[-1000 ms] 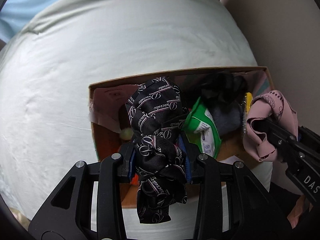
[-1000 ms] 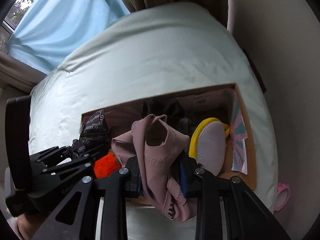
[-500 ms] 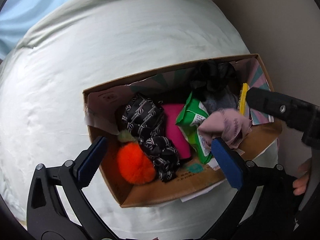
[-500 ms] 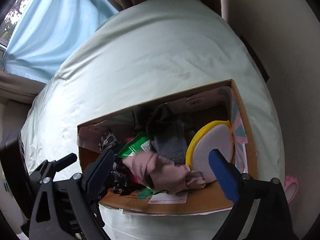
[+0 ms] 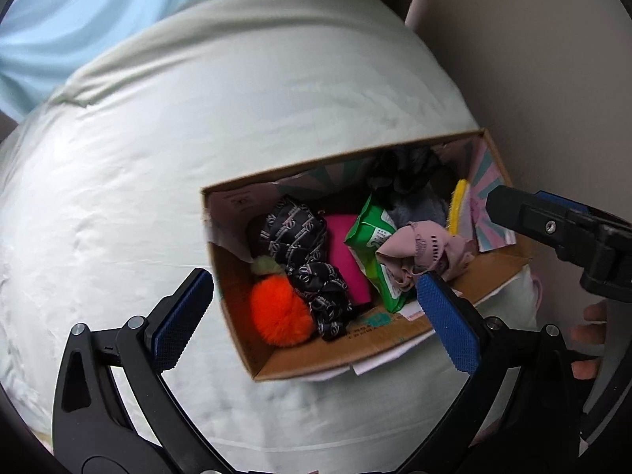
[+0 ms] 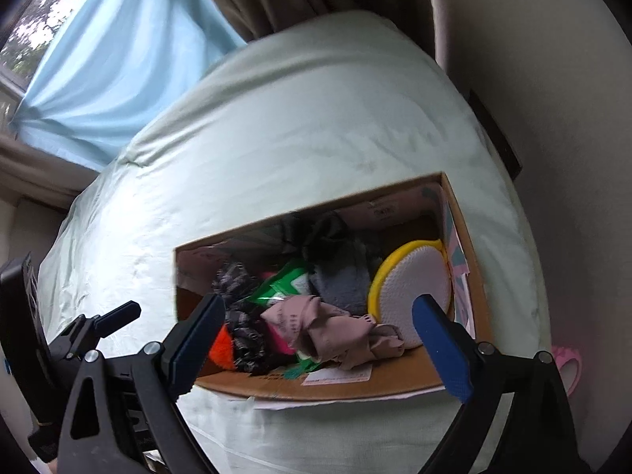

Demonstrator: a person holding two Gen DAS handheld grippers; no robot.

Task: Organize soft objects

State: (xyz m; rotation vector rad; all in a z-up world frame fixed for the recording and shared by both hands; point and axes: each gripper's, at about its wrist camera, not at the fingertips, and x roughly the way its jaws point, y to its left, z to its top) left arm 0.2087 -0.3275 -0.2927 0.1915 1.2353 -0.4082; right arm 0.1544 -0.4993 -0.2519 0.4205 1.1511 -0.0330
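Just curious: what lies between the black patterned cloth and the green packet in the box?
A flat magenta pink item, seen in the left wrist view.

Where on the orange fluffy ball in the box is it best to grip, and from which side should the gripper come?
Grip the orange pompom across its round middle, coming from above: the cardboard box wall and the black patterned scarf flank it, so only the top is free.

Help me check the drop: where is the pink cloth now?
In the left wrist view, the pink cloth lies inside the cardboard box, right of centre, on the green packet.
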